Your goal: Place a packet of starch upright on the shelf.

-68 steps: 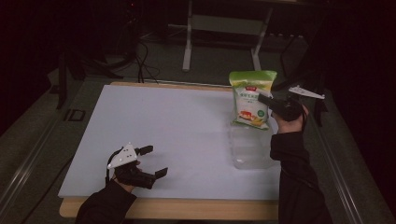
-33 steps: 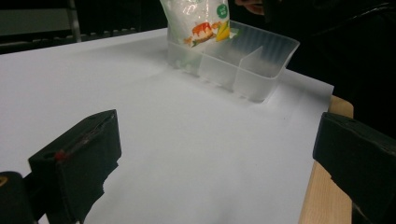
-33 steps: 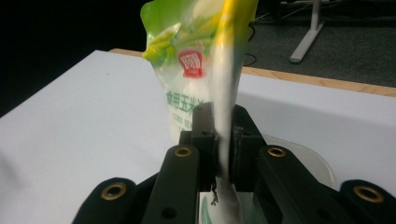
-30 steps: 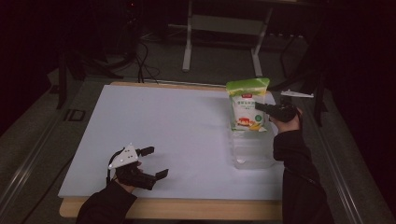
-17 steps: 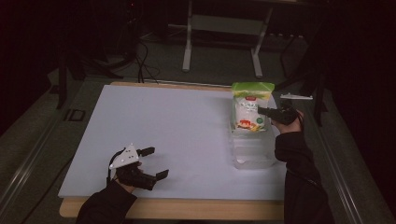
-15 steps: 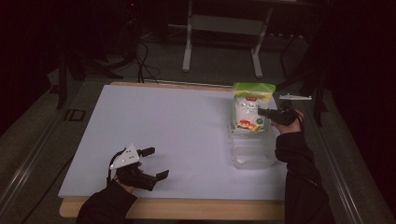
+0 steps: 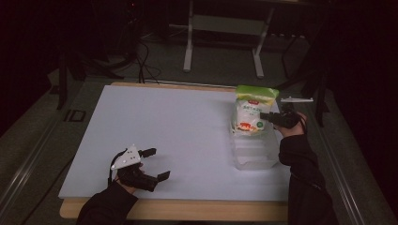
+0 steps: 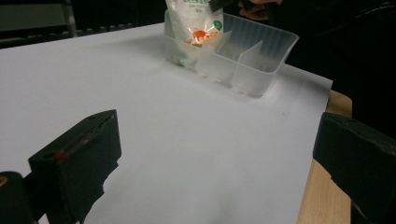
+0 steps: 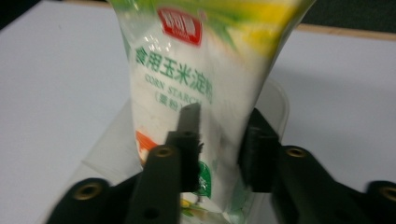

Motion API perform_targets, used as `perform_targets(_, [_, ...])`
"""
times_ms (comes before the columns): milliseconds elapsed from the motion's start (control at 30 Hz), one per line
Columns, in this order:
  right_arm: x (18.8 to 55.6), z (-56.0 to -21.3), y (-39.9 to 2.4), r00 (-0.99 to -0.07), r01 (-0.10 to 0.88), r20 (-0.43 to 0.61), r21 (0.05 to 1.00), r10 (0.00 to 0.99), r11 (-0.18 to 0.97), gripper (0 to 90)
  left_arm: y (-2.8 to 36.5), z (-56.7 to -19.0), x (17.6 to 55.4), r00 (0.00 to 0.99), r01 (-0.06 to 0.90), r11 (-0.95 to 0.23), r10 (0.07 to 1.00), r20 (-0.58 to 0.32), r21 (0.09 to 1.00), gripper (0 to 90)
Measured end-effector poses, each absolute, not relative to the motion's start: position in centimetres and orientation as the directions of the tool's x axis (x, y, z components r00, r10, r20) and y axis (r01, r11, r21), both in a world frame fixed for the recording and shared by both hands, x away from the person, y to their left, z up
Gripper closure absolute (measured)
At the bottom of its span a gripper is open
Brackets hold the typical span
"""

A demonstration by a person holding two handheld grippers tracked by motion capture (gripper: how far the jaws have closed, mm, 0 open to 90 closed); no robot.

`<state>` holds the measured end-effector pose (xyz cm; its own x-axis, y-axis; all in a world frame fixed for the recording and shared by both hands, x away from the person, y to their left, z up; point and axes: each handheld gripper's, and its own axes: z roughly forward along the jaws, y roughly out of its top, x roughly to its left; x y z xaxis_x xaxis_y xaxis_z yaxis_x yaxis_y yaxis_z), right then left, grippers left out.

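High view: the corn starch bag (image 7: 252, 111) now stands upright in the far compartment of the clear tray (image 7: 253, 154), lowered there from above it moments earlier; the right gripper (image 7: 266, 117) sits just beside the bag, the left gripper (image 7: 156, 164) well apart from the tray, wide open and empty.

Left gripper view: the bag (image 8: 195, 23) leans inside the tray (image 8: 261, 51).

Right gripper view: the jaws have just been opening, the bag (image 9: 196, 93) between them, apparently released.

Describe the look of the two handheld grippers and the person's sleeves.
Both grippers are black with two blocky jaws. The left gripper carries a pale grey three-cornered plate; the right gripper has a flat pale plate above it and brass-ringed screw holes. Both sleeves are dark.
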<state>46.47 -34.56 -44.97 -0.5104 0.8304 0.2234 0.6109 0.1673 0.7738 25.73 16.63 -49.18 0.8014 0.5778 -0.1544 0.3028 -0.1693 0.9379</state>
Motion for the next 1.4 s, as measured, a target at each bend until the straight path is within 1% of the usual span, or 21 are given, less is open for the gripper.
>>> perform_targets(33, [46.3,-44.7,-34.7,-0.507,0.603,0.229,0.783,0.831,0.151,58.3,16.6,-49.2,25.7,0.801,0.303,-0.169,0.578,-0.155,0.938,1.5])
perform_targets(100, [45.8,-44.3,-34.7,-0.509,0.593,0.217,0.79,0.833,0.157,54.1,16.6,-49.2,25.7,0.802,0.302,-0.171,0.577,-0.153,0.938,1.5])
perform_targets(133, [45.7,-44.2,-34.7,-0.509,0.591,0.212,0.791,0.834,0.159,47.9,16.6,-49.2,25.7,0.802,0.302,-0.173,0.577,-0.152,0.937,1.5])
perform_targets(200, [45.1,-43.9,-34.5,-0.502,0.59,0.214,0.793,0.838,0.151,41.1,16.6,-49.2,25.7,0.804,0.302,-0.176,0.575,-0.151,0.937,1.5])
perform_targets(267, [44.6,-43.7,-34.4,-0.513,0.579,0.22,0.802,0.83,0.145,31.5,16.6,-49.1,25.7,0.803,0.301,-0.174,0.576,-0.151,0.937,1.5])
perform_targets(367, [43.7,-43.4,-34.1,-0.534,0.563,0.237,0.816,0.812,0.132,23.1,16.6,-49.1,25.7,0.804,0.3,-0.173,0.575,-0.151,0.938,1.5])
perform_targets(467, [43.0,-43.1,-33.9,-0.553,0.552,0.274,0.828,0.787,0.1,19.1,16.7,-49.0,25.7,0.804,0.299,-0.172,0.575,-0.15,0.939,1.5])
perform_targets(700, [40.7,-42.1,-32.3,-0.608,0.511,0.287,0.855,0.741,0.089,18.7,16.7,-49.0,25.6,0.807,0.298,-0.176,0.572,-0.149,0.938,1.5])
perform_targets(967, [38.0,-41.1,-30.6,-0.659,0.493,0.312,0.866,0.685,0.08,18.7,16.8,-48.7,25.3,0.809,0.289,-0.176,0.57,-0.142,0.941,1.5])
perform_targets(1067, [36.3,-40.9,-29.6,-0.683,0.47,0.281,0.876,0.675,0.11,17.7,16.8,-48.7,25.2,0.809,0.286,-0.173,0.571,-0.141,0.942,1.5])
perform_targets(1400, [33.2,-41.4,-27.8,-0.731,0.44,0.254,0.885,0.633,0.153,16.5,16.8,-48.6,25.1,0.812,0.282,-0.178,0.567,-0.136,0.943,1.5])
